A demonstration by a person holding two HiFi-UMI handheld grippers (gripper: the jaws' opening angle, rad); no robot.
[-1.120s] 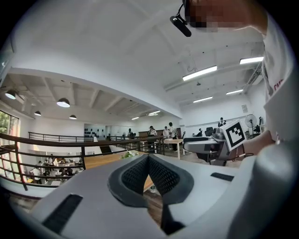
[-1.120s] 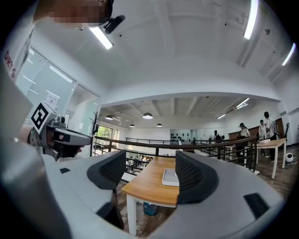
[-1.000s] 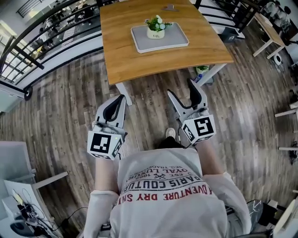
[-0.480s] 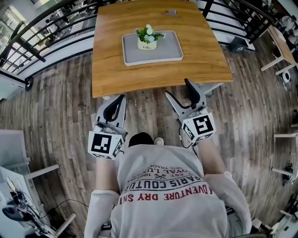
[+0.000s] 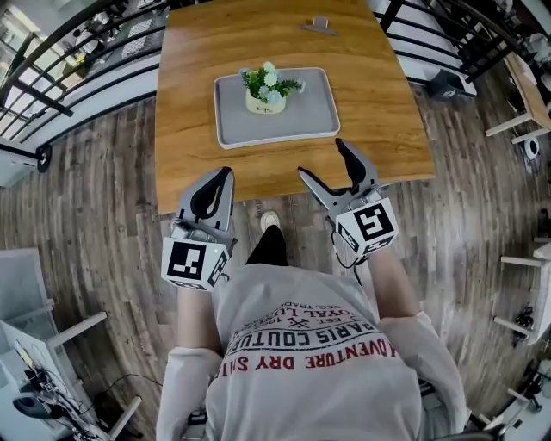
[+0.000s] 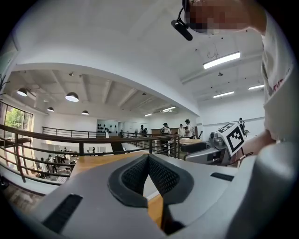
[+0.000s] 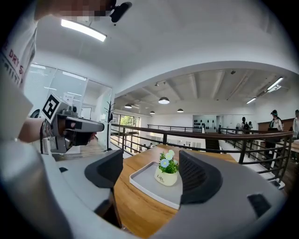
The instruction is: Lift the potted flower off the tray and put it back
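A small cream pot with blue and white flowers (image 5: 265, 89) stands upright on a grey tray (image 5: 297, 121), on a wooden table (image 5: 185, 129). Both grippers are short of the tray, near the table's front edge. My left gripper (image 5: 222, 178) is shut, its pads meeting at the tips (image 6: 148, 158) with nothing between them. My right gripper (image 5: 324, 160) is open and its jaws are opening wider. In the right gripper view the potted flower (image 7: 167, 172) and tray (image 7: 145, 184) show far off between the right gripper's (image 7: 150, 169) jaws, untouched.
A small grey object (image 5: 317, 24) lies at the table's far edge. Black railings (image 5: 69, 52) run behind and left of the table. More furniture stands at the right (image 5: 525, 95). The person's foot (image 5: 269, 221) is on the plank floor under the table's edge.
Both grippers have come forward to the table's near edge, and the table and tray now sit closer in view. The right jaws have spread a little.
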